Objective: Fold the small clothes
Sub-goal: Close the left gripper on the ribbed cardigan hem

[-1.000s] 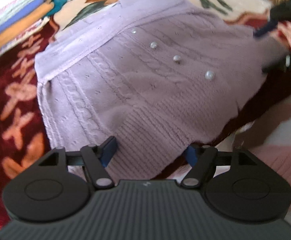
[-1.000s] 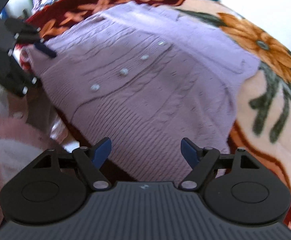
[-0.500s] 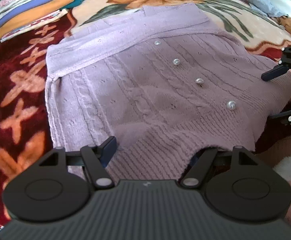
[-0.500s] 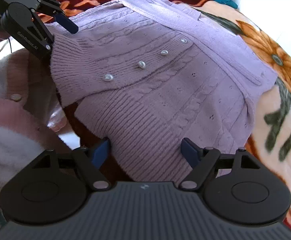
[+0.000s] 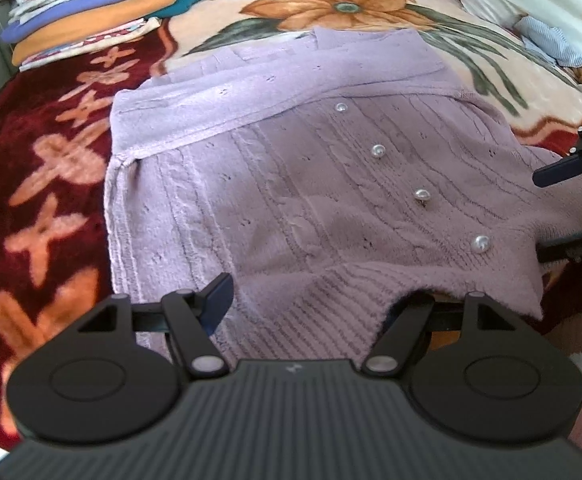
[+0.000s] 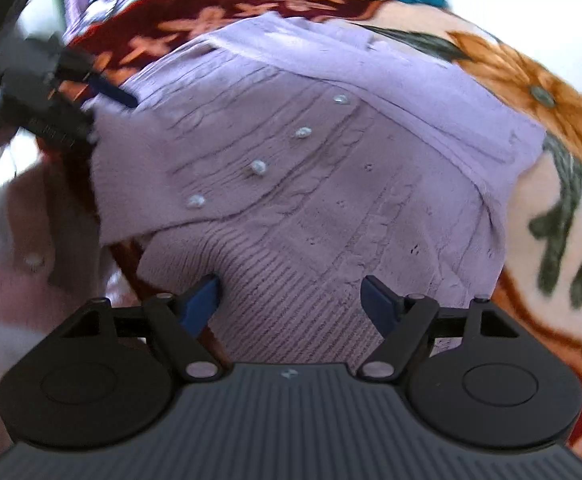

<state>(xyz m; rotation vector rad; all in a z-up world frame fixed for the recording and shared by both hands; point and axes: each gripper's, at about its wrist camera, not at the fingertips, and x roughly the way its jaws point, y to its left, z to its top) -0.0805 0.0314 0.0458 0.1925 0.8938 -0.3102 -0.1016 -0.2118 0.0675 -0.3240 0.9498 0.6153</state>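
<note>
The lilac cardigan (image 5: pixel 291 184) lay spread, buttons up, on the flowered blanket (image 5: pixel 371 8), its ribbed hem hanging just over the blanket's near edge. Four pearl buttons (image 5: pixel 423 195) ran up from that hem toward the neckline. The left gripper (image 5: pixel 311 304) sat at the hem with its fingers apart, one blue pad lying on top of the knit, the other tucked under the hem's edge. The right gripper (image 6: pixel 291 300) sat at the hem's other end, its jaws also spread, both pads resting over the ribbing and closed on nothing.

The step in hand looked like taking hold of the hem to fold it up toward the neckline. To do it well, each gripper should probably bite through both layers of ribbing before closing, since the loose knit would stretch and sag if caught by one layer only. Lifting both ends together would likely keep the fold straight. Beyond the cardigan's far left corner stood a stack of folded cloths (image 5: pixel 91 20).
</note>
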